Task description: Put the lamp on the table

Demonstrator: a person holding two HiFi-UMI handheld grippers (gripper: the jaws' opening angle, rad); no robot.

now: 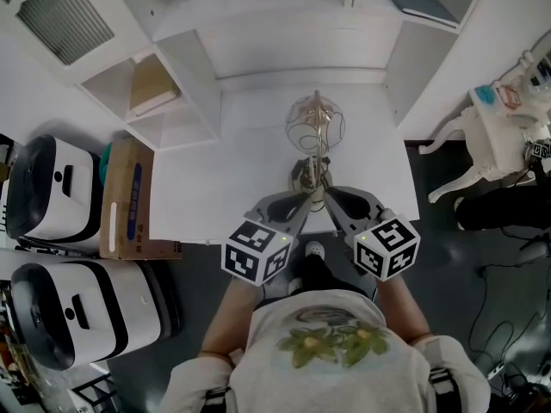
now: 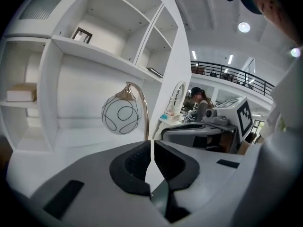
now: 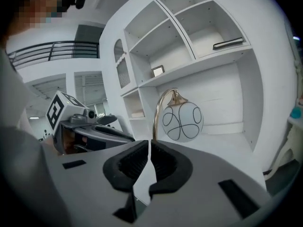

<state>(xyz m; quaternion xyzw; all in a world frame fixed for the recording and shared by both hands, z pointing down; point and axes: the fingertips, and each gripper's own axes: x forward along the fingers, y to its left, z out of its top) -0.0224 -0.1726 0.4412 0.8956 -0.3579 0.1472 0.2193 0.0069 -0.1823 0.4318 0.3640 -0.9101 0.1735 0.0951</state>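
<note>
The lamp (image 1: 316, 123), with its round white globe with black loops on a curved gold stem, stands upright on the white table (image 1: 250, 144). Its base (image 1: 310, 172) is near the table's front edge. My left gripper (image 1: 303, 198) and right gripper (image 1: 327, 196) lie side by side just in front of the base, tips pointing at it. In the left gripper view the globe (image 2: 121, 113) hangs beyond the jaws and the left gripper (image 2: 151, 148) is shut, with only a thin slit and nothing between the pads. The right gripper (image 3: 149, 148) is likewise shut and empty, with the globe (image 3: 182, 122) ahead.
White shelving (image 1: 155, 84) surrounds the table, and a book lies in a left cubby. A cardboard box (image 1: 125, 198) and two white appliances (image 1: 52, 188) stand on the floor at left. A white curved-leg furniture piece (image 1: 482, 144) is at right. A person (image 2: 201, 103) sits far behind.
</note>
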